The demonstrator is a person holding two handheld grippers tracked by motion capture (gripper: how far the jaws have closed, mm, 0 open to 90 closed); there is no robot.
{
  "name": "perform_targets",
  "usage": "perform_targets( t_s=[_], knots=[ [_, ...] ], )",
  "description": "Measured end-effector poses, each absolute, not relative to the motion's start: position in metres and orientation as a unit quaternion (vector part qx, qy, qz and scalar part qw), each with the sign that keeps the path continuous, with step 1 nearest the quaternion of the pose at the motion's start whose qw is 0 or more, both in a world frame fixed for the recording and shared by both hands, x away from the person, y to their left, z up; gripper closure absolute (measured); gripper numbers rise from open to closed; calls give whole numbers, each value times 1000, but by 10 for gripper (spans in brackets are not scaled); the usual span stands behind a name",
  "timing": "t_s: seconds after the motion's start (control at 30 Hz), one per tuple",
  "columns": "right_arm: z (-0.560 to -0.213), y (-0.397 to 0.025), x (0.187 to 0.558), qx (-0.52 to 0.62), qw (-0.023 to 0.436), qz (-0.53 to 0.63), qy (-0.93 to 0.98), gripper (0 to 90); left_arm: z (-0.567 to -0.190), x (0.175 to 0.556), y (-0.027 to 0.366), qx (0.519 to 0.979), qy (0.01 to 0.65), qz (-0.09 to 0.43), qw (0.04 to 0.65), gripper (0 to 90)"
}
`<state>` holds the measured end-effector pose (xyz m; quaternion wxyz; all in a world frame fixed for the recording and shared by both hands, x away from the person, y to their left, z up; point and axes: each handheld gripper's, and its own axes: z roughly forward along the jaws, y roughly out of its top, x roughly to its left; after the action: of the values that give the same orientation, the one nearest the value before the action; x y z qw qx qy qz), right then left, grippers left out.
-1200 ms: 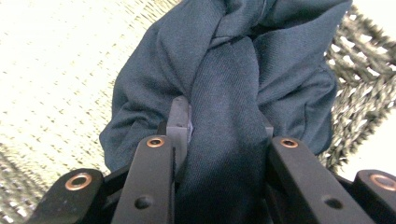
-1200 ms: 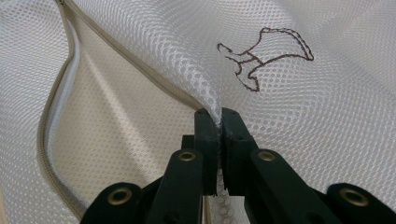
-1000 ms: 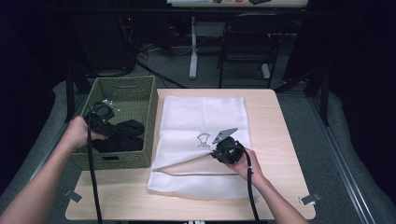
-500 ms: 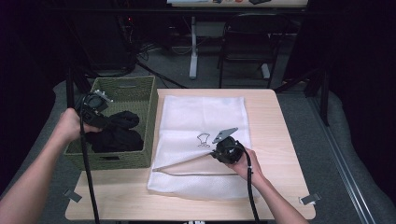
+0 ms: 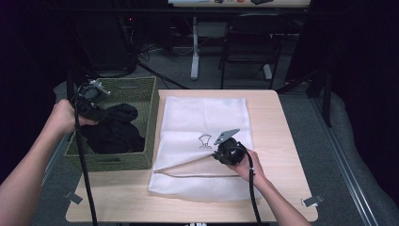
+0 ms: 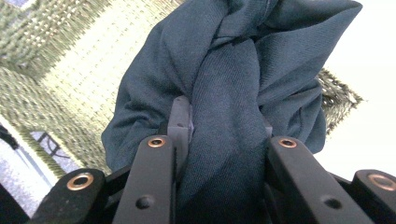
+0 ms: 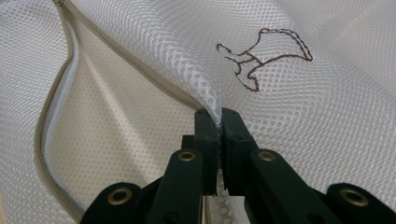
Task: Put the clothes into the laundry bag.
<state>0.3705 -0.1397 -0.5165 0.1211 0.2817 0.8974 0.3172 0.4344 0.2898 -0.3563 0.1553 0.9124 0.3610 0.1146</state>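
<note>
A white mesh laundry bag [image 5: 202,122] lies flat on the table, its zipper [image 5: 188,165] open along the near side. My right gripper [image 5: 221,153] is shut on the bag's upper mesh layer [image 7: 205,88] beside the zipper, holding it slightly raised near a small embroidered outline [image 7: 261,56]. A dark garment [image 5: 113,132] fills the green woven basket [image 5: 141,89] at the left. My left gripper [image 5: 91,106] is over the basket's left side, shut on a fold of the dark garment [image 6: 224,107], which is bunched between the jaws.
The wooden table [image 5: 287,136] has bare surface to the right of the bag and along its front edge. The basket overhangs the table's left edge. A chair [image 5: 244,47] and a stand [image 5: 194,52] are on the floor beyond the table.
My left gripper has risen and moved back toward the basket's far left corner, lifting part of the dark garment. The right gripper has stayed where it was on the mesh.
</note>
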Motion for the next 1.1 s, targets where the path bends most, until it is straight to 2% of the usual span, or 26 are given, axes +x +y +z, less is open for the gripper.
perform_targets(
  t_s=[1.1],
  knots=[
    [-518,-140,371,283,118,316,898,869,-278,421,272,924,323,152,134,719]
  ],
)
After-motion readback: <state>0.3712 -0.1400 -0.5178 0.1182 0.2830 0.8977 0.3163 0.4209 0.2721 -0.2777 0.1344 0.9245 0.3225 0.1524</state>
